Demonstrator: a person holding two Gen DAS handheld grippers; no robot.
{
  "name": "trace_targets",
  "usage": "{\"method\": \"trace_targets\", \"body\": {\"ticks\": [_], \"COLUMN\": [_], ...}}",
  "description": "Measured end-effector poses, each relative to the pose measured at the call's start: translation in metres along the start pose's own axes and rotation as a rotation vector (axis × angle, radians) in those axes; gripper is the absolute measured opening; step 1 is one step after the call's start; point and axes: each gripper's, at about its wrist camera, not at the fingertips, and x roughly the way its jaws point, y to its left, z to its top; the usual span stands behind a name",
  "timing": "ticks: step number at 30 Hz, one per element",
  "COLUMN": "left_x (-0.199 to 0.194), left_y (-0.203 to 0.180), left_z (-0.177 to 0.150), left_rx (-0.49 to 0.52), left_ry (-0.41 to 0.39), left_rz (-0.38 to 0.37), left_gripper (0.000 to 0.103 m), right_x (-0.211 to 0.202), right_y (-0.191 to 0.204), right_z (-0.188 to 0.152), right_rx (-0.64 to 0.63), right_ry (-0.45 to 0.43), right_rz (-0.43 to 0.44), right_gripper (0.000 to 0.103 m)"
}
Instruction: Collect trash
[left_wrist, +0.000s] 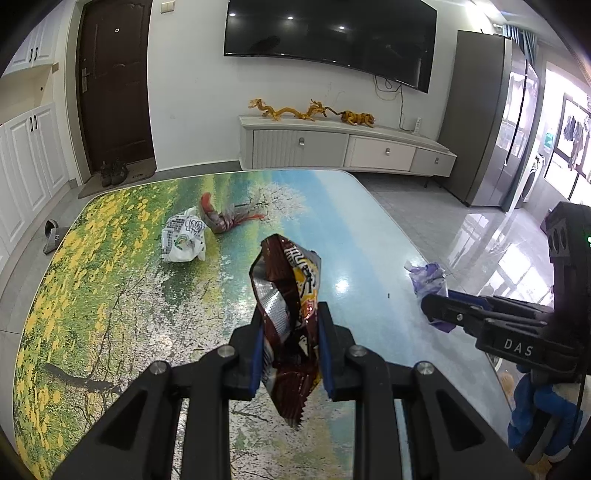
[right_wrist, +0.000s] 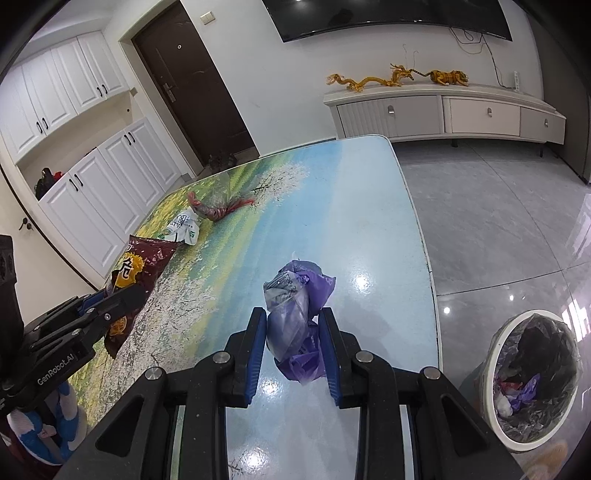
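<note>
Left gripper (left_wrist: 290, 321) clamped on crumpled brown foil snack bag (left_wrist: 286, 295); right gripper (right_wrist: 293, 325) clamped on wadded purple plastic bag (right_wrist: 295, 314).

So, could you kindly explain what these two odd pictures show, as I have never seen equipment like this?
There is no robot here: a person holds a two-finger gripper in each hand, and each gripper carries a wide-angle camera looking along its fingers. One picture comes from the left gripper, which is shut on a brown snack wrapper. The other comes from the right gripper, shut on a crumpled purple plastic bag. Each tool also appears at the edge of the other's view. On the table, with its landscape print, still lie a white printed bag and a reddish clear bag. A lined waste bin stands on the floor beside the table.
</note>
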Motion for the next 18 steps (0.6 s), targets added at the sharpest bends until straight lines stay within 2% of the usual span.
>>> {"method": "trace_targets", "body": {"ticks": [12, 18], "left_x": [0.003, 0.012], "left_y": [-0.027, -0.058], "left_z": [0.001, 0.011], "left_rx": [0.014, 0.073], "left_ry": [0.031, 0.044], "left_rz": [-0.04, -0.082], "left_gripper": [0.024, 0.024], "right_x": [-0.019, -0.039], "right_y": [-0.011, -0.036], "right_z": [-0.015, -0.017], "right_rx": [0.008, 0.055], "right_ry": [-0.02, -0.064], "right_rz": [0.009, -0.023], "right_gripper": [0.027, 0.027]}}
